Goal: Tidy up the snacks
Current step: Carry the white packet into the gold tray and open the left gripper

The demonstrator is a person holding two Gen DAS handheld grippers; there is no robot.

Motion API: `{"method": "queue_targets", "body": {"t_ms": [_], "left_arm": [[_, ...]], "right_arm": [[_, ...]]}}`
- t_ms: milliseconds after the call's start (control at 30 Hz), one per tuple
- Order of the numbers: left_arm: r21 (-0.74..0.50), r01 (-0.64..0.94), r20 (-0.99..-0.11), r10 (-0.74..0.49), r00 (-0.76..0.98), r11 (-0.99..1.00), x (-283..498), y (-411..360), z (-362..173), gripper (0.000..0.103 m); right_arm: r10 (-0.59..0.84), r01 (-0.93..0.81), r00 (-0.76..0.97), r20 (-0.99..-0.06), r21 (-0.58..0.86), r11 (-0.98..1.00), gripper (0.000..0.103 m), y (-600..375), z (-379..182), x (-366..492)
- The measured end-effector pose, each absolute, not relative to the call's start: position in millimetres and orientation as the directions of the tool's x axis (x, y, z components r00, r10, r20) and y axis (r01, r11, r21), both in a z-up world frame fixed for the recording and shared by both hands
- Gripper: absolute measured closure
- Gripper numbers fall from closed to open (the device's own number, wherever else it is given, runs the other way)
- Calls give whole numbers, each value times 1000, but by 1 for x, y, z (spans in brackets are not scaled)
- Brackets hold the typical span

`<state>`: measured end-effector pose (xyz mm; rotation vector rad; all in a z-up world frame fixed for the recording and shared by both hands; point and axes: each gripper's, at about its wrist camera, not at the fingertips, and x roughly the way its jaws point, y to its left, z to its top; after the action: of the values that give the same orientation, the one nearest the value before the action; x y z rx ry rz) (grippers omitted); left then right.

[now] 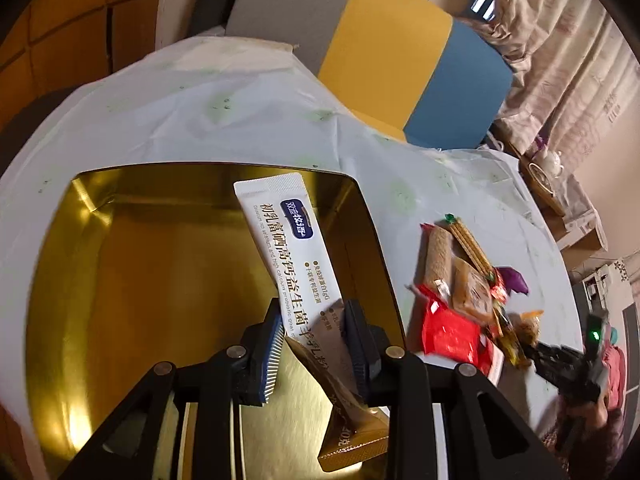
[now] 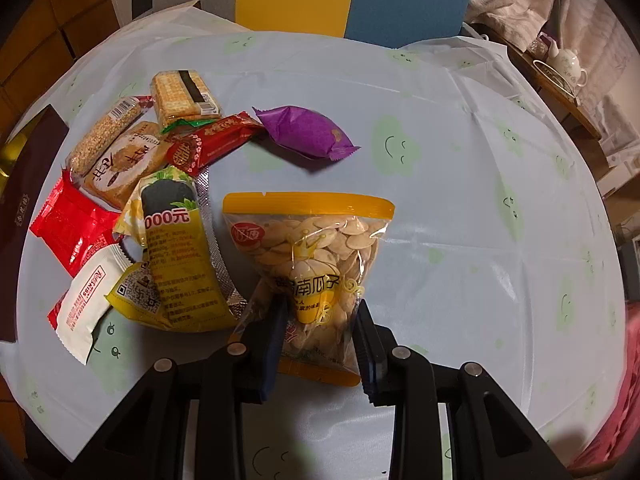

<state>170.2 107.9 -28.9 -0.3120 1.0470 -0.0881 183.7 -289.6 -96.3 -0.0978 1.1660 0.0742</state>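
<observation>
My left gripper point(image 1: 314, 322) is shut on a long white and gold powder sachet point(image 1: 288, 248) and holds it over the open gold tin point(image 1: 132, 280). My right gripper point(image 2: 322, 318) is shut on a clear and yellow bag of pumpkin seeds point(image 2: 316, 256), which lies on the tablecloth. Left of the bag is a pile of snacks: a yellow packet point(image 2: 180, 248), a red packet point(image 2: 72, 224), a white sachet point(image 2: 88, 300), cracker packs point(image 2: 182, 94) and a purple wrapped sweet point(image 2: 306, 130). The same pile point(image 1: 460, 288) shows right of the tin in the left wrist view.
The table has a pale blue cloth with green faces point(image 2: 460, 200). A dark brown box lid point(image 2: 24, 200) lies at its left edge. A grey, yellow and blue panel point(image 1: 400, 52) stands behind. A teapot on a tray point(image 2: 564, 66) sits far right.
</observation>
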Motion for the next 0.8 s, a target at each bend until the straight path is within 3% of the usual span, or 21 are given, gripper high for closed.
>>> {"method": "queue_targets", "body": {"t_ms": [267,800], "left_arm": [[-289,-135,-874,-204,442,948,202,96,-55,72],[-240,-174,-842,-116,527,955,92,85,-38,71]], "right_arm": [[11,-109,394,-919,-35,993,71,-292,-98,184],[-22,-102,385,-922,-66,993,75,-281,-91,173]]}}
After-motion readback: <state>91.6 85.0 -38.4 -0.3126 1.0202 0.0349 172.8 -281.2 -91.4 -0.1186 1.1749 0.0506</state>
